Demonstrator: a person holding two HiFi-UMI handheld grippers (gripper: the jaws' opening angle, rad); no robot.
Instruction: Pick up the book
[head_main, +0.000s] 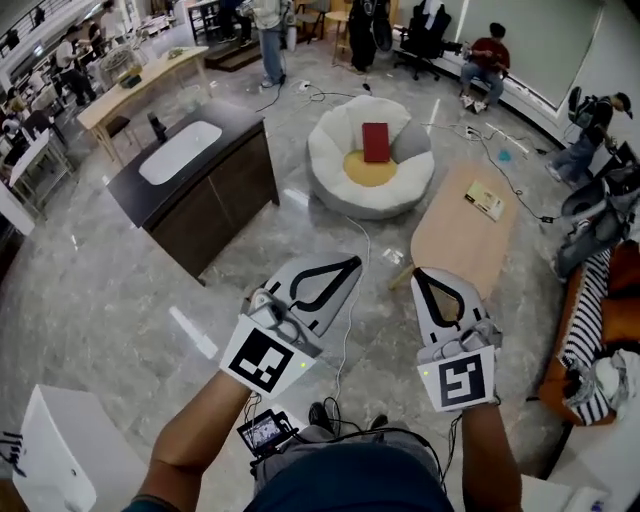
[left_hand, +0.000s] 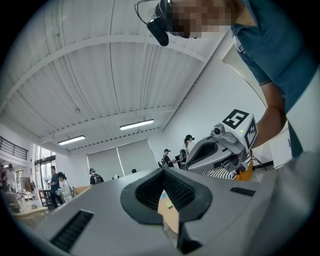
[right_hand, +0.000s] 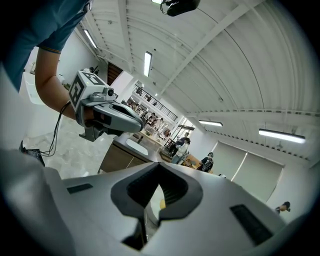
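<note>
Book (head_main: 375, 141) on beanbag (head_main: 335, 145), counter (head_main: 225, 195) left, table (head_main: 455, 235) right

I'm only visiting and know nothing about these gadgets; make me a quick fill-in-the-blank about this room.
The book on the white beanbag is ____ in colour.
The jaws of the left gripper and the right gripper are both ____.
In the head view, the wooden table stands to the beanbag's ____.
The dark counter holds a white ____.
Missing words: red; shut; right; sink.
</note>
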